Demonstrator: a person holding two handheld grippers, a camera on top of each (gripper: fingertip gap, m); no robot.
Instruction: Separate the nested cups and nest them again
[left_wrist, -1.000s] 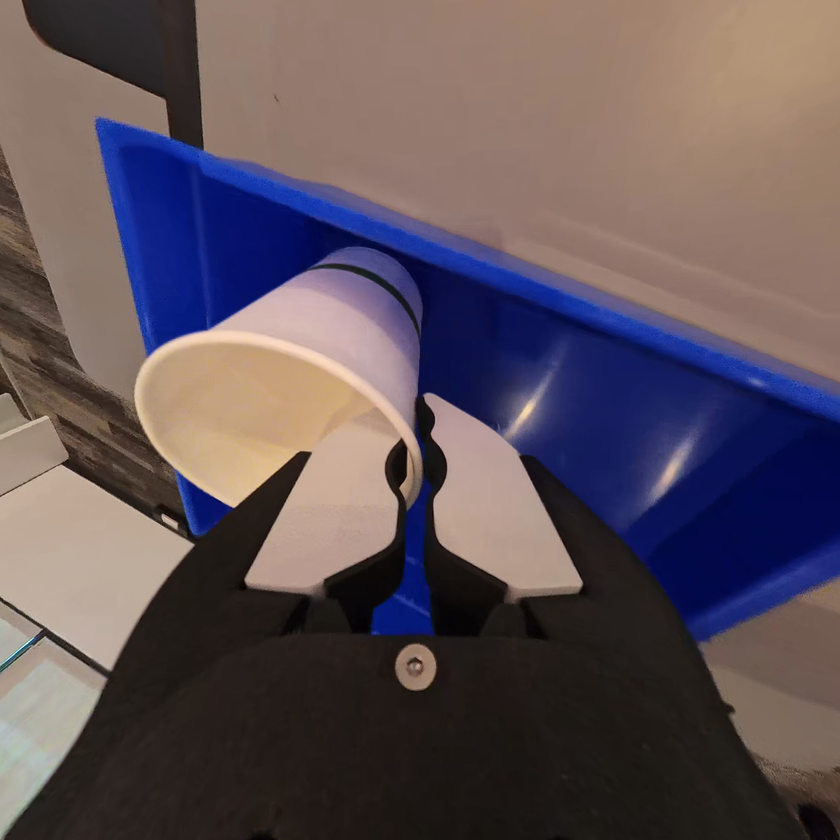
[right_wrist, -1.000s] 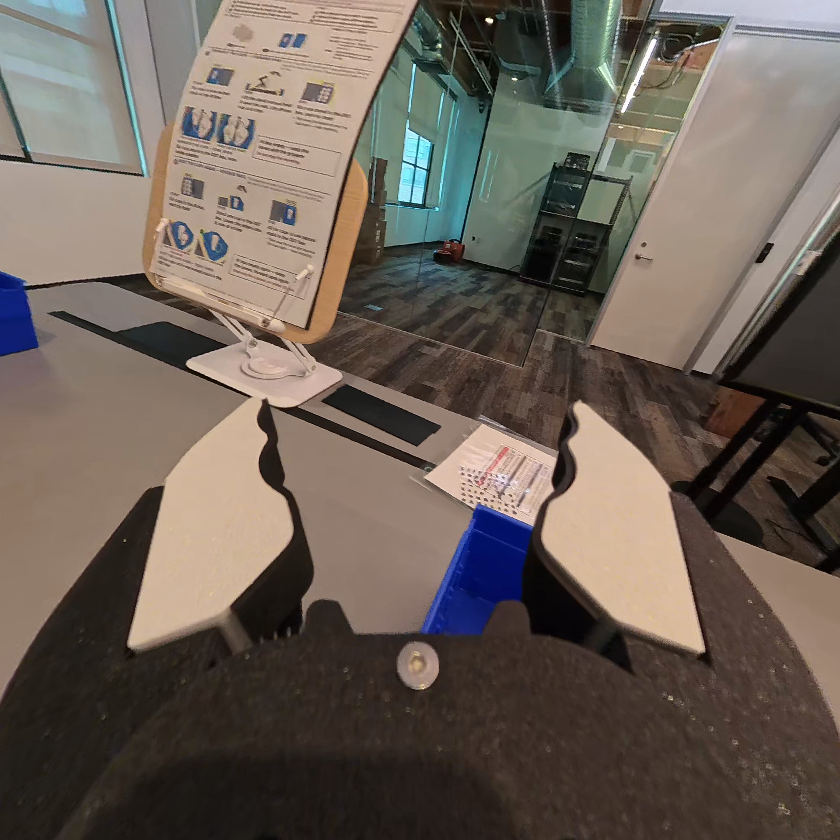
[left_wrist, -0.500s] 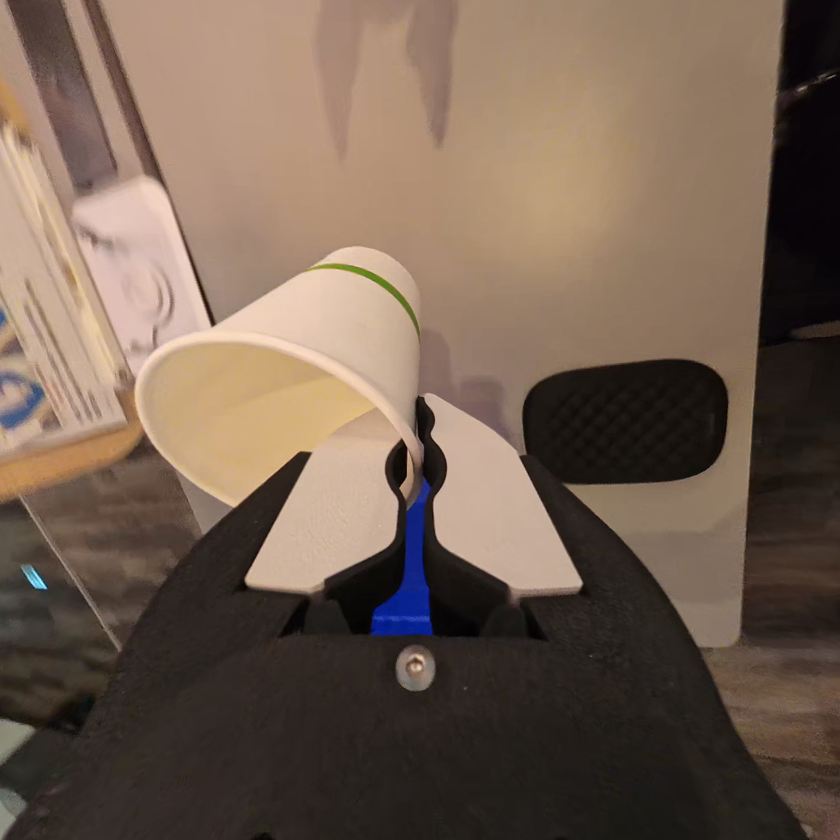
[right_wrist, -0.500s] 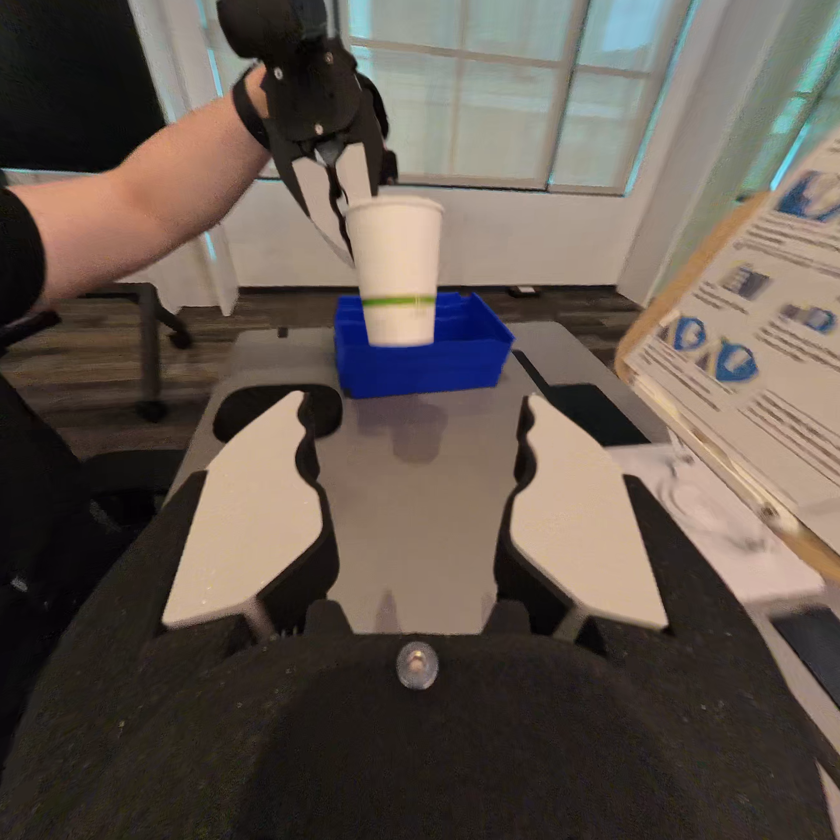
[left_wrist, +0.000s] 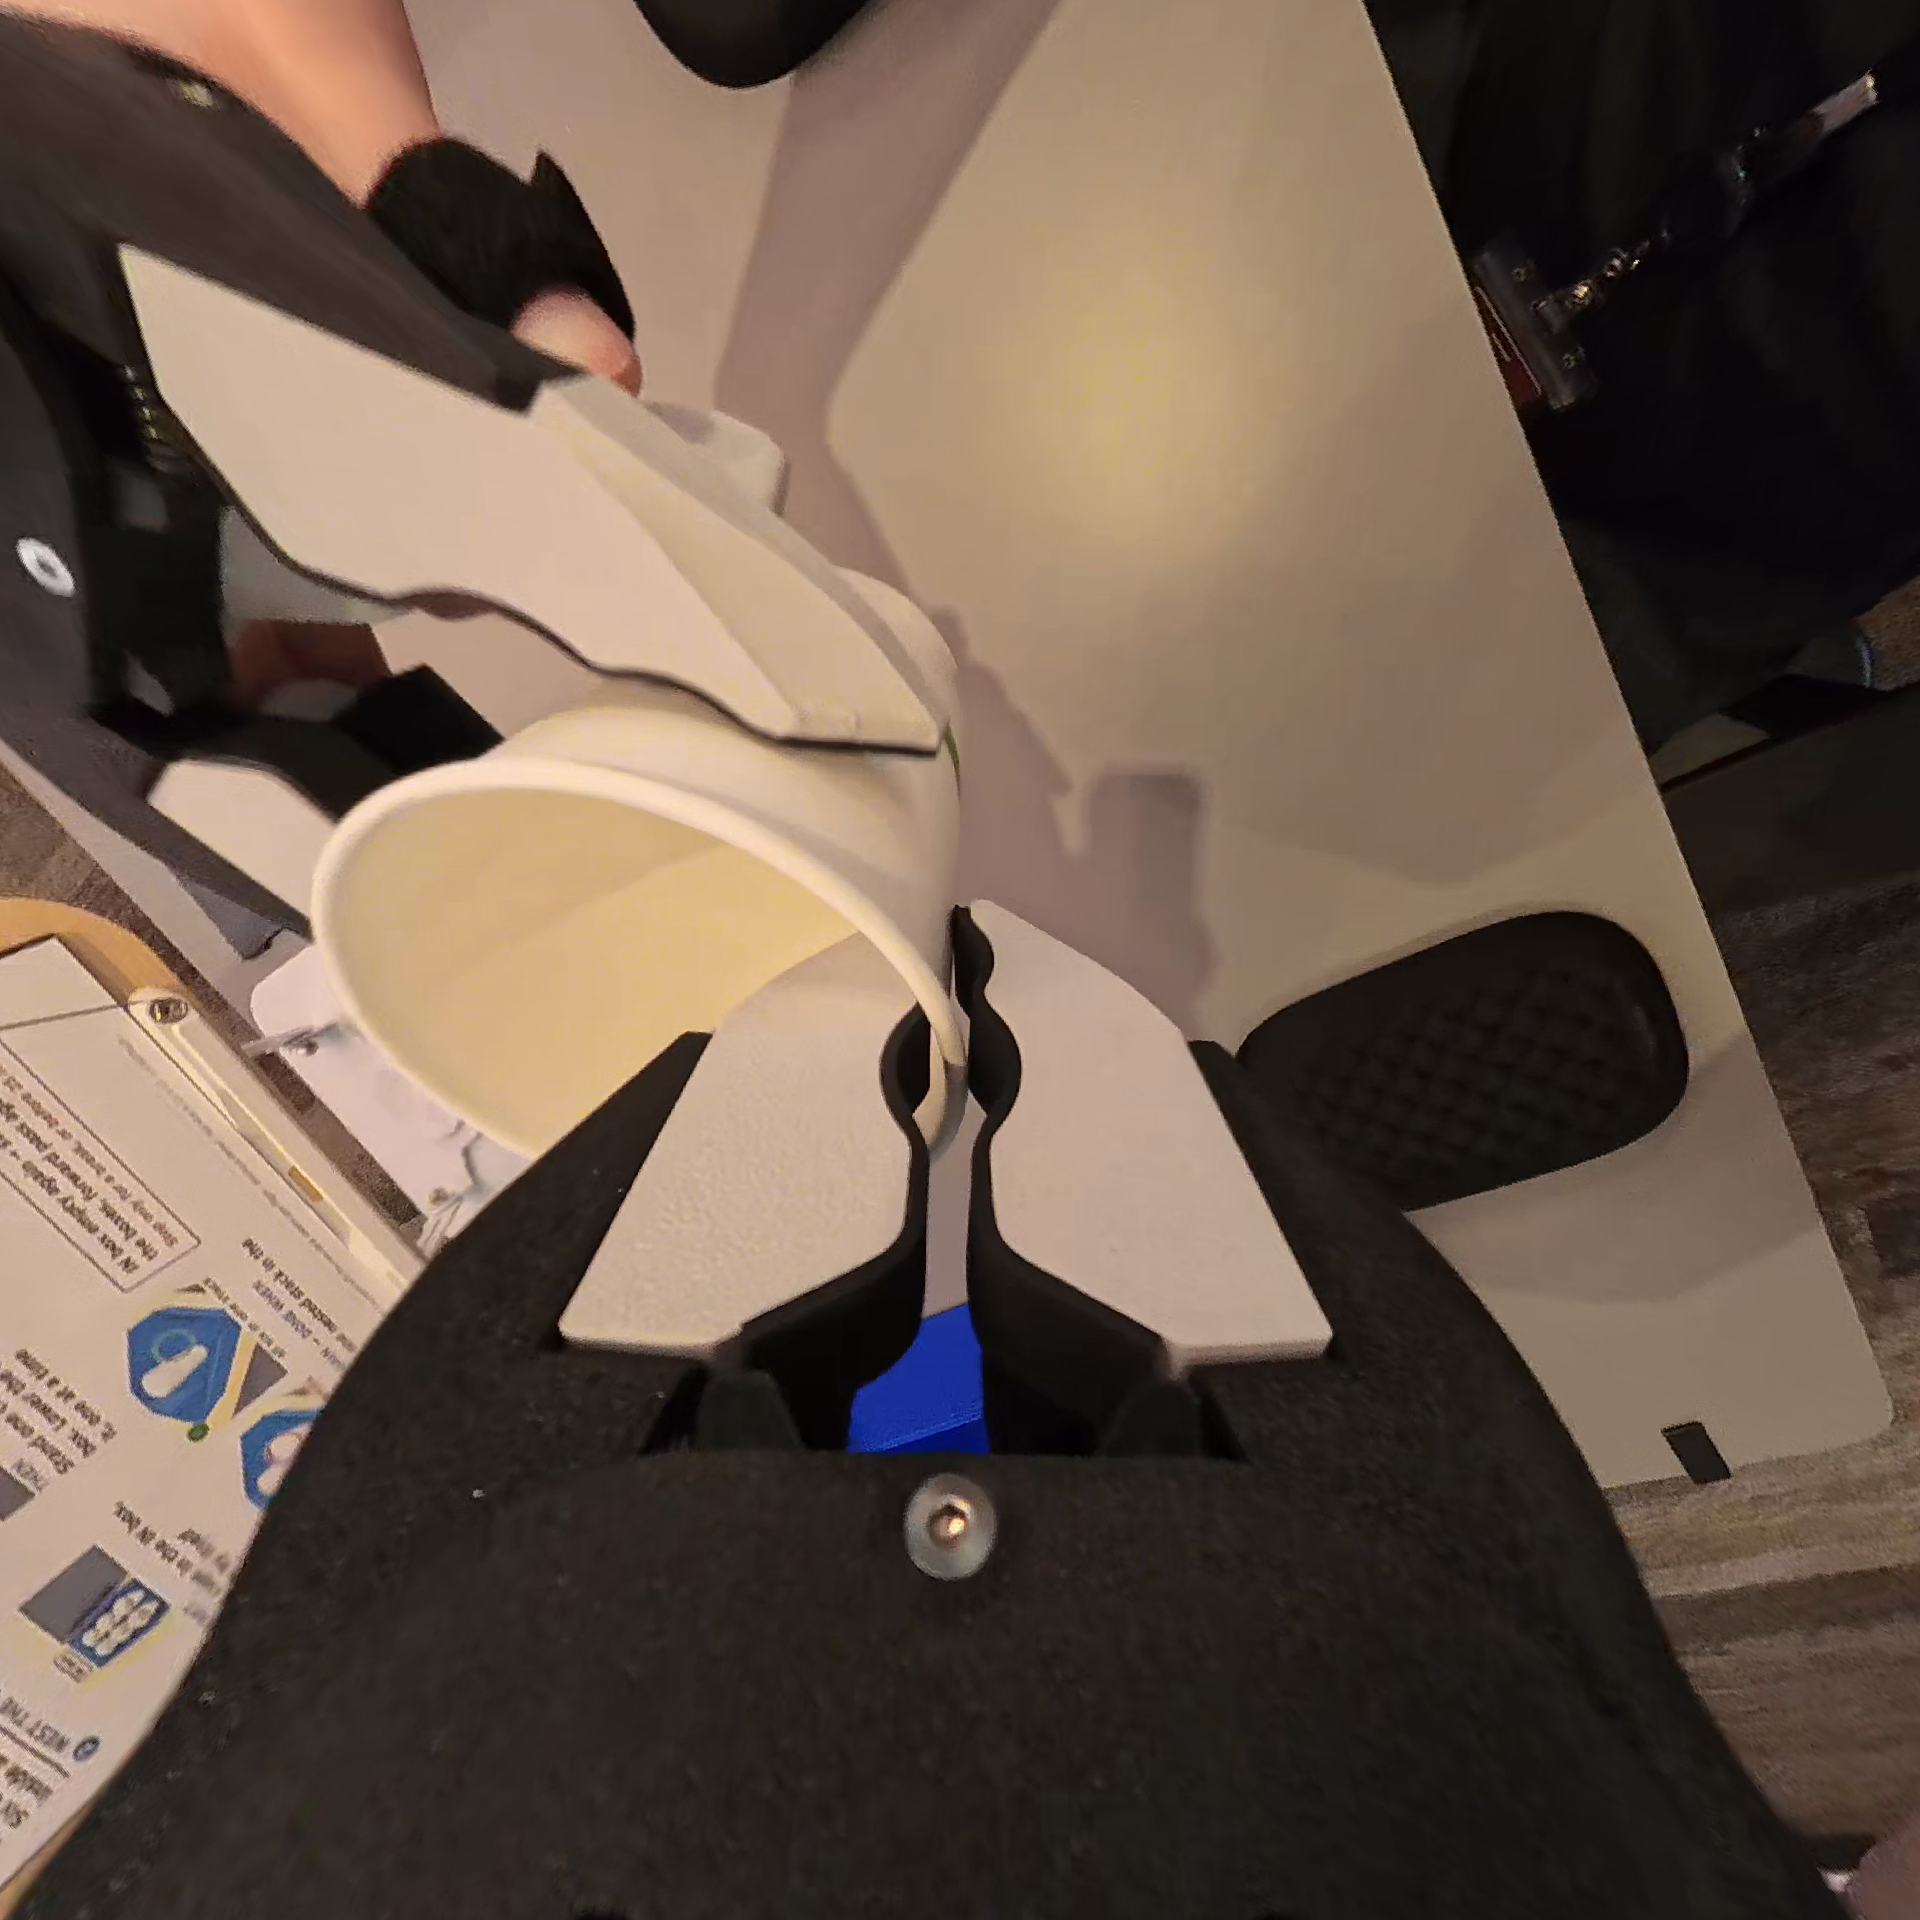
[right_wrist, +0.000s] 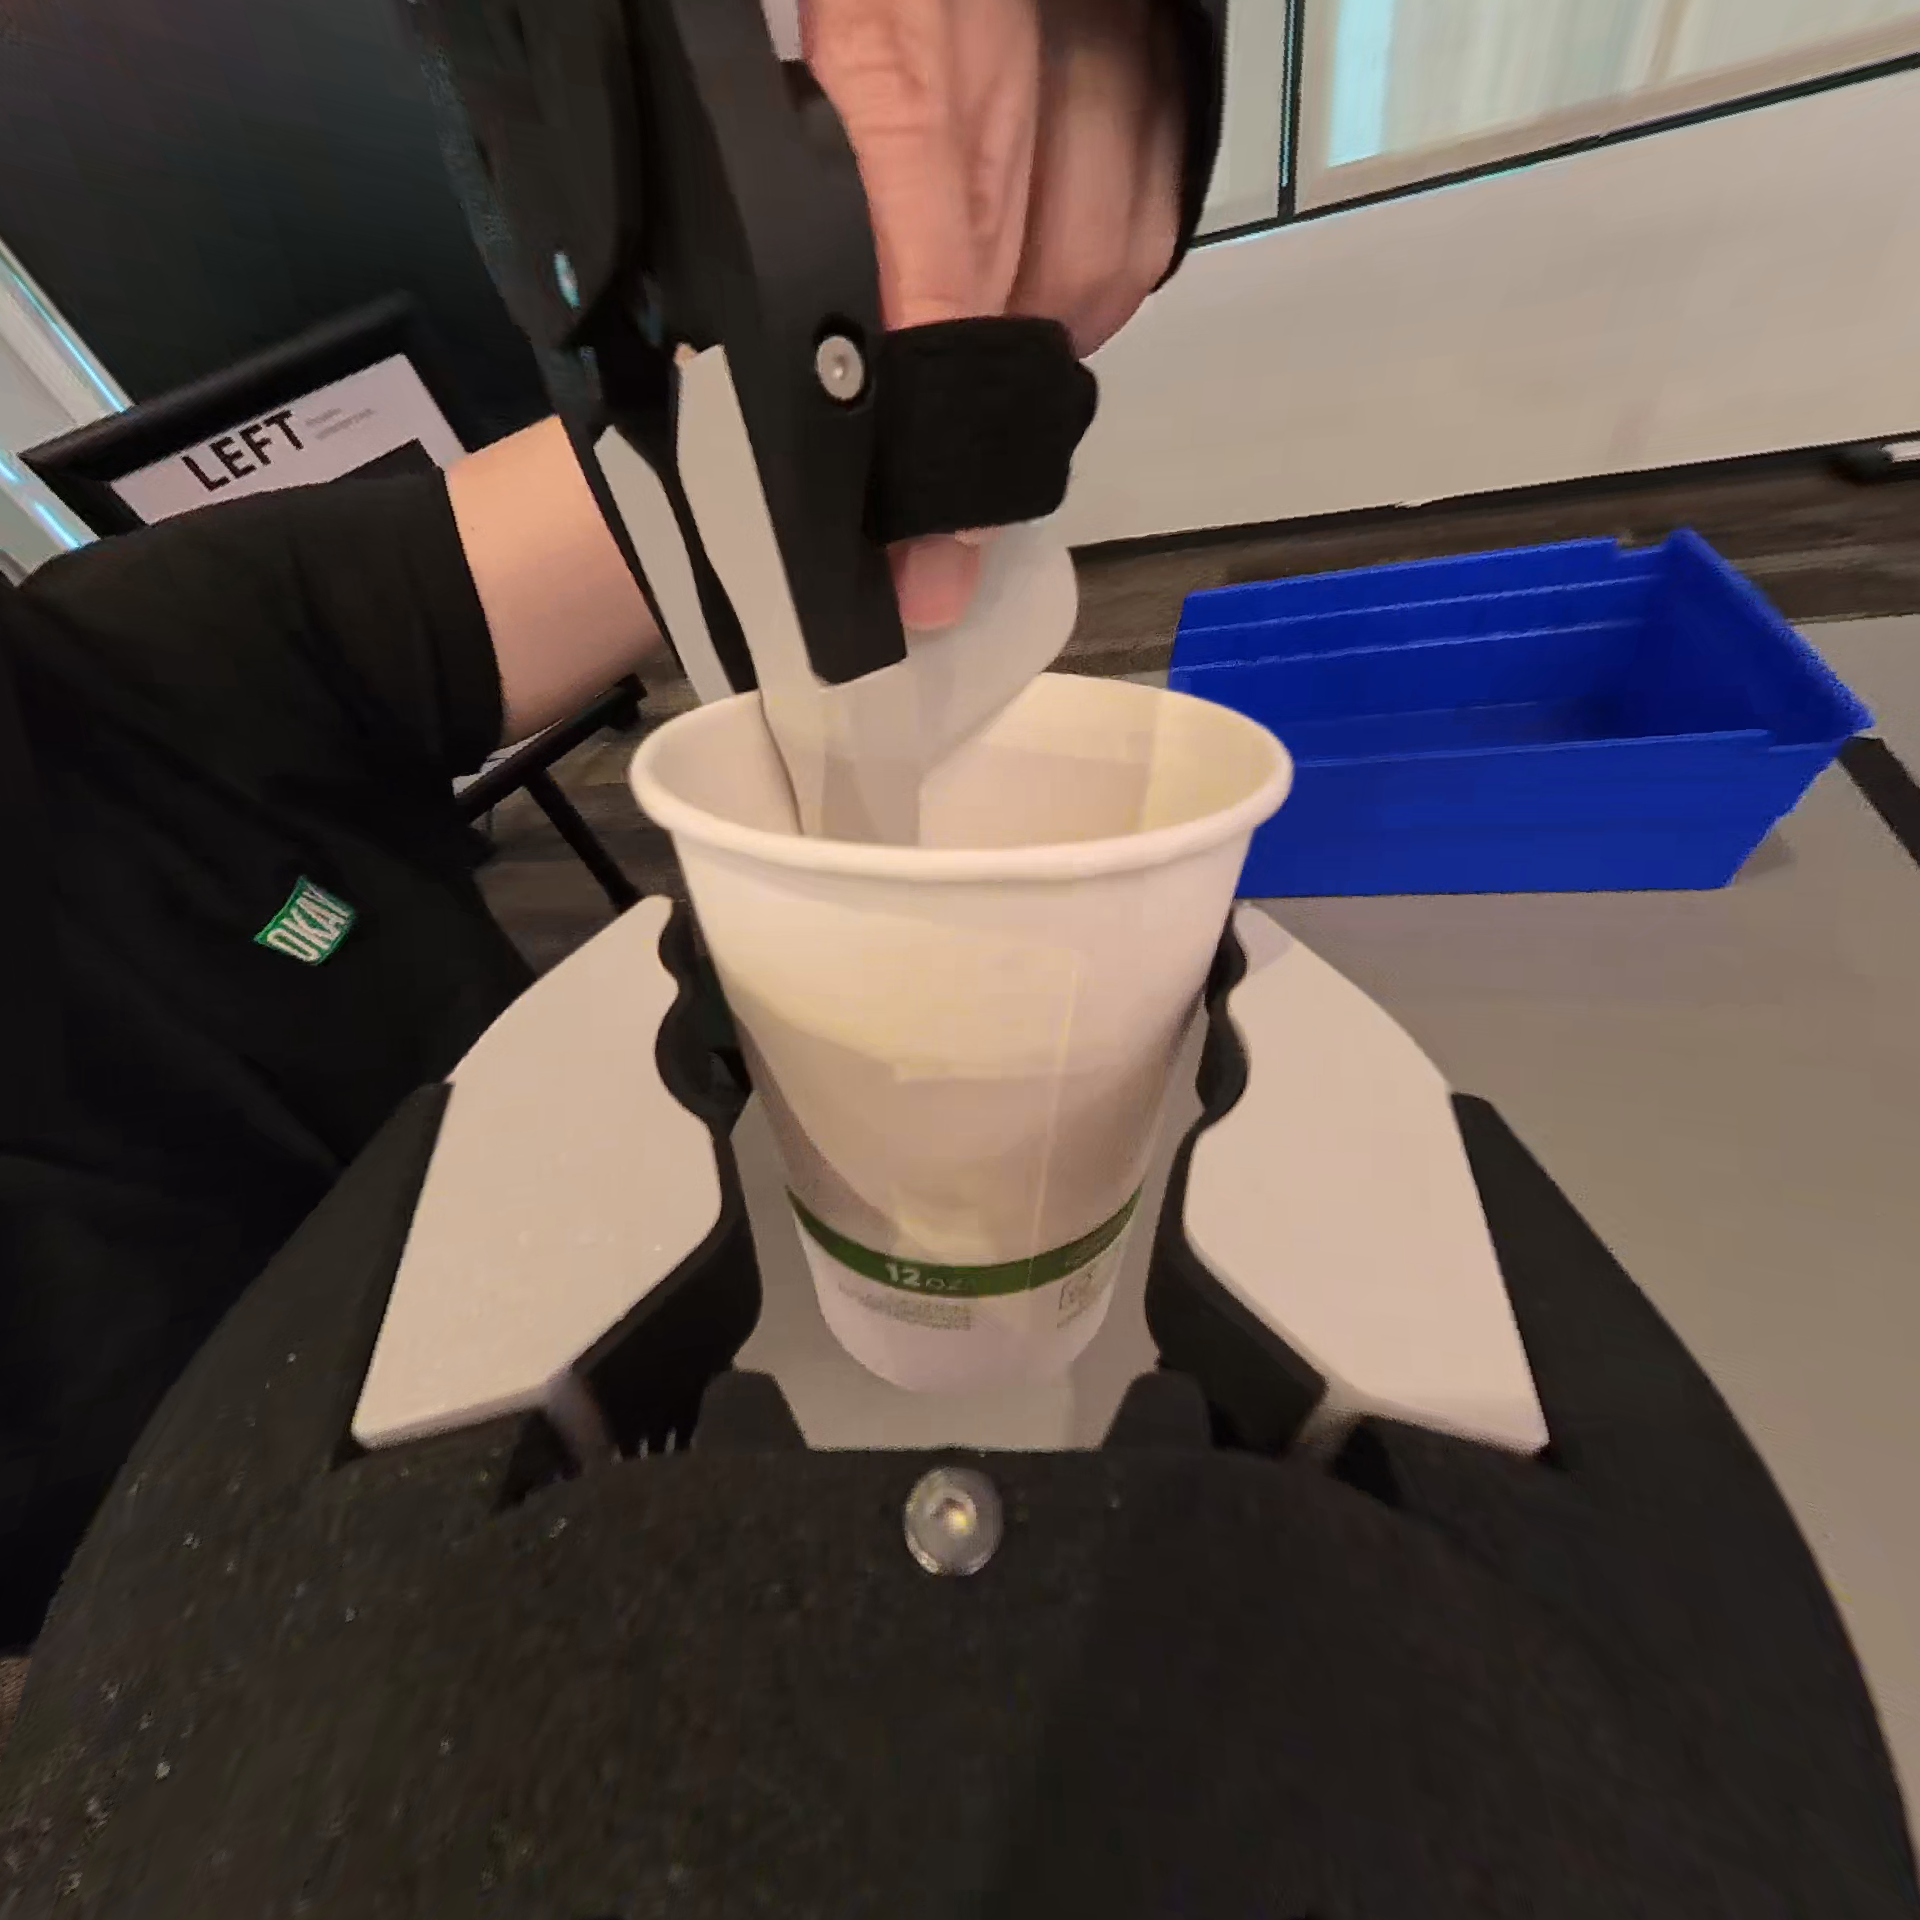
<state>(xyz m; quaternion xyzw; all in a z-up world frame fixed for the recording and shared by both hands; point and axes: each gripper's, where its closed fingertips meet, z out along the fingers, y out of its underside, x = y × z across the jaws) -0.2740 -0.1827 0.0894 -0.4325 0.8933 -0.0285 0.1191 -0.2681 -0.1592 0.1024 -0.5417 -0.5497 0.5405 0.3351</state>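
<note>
The left gripper (left_wrist: 961, 1023) is pinched nearly closed on the rim of the white paper cup (right_wrist: 961, 1039), one finger inside the wall and one outside, as it was half a second ago. What has changed is the right gripper (right_wrist: 961, 997): then it hung wide open and well short of the cup, with the cup high at 12 o'clock in its view; now the cup fills the centre of that view, upright above the grey table (right_wrist: 1558, 1091), and the right fingers (right_wrist: 582, 1122) stand on either side of its body, partly open, at or just beside the wall; contact cannot be told. In the left wrist view the right gripper now reaches in from 10 o'clock across the cup. The blue bin (right_wrist: 1507, 769) sits at 2 o'clock behind.
</note>
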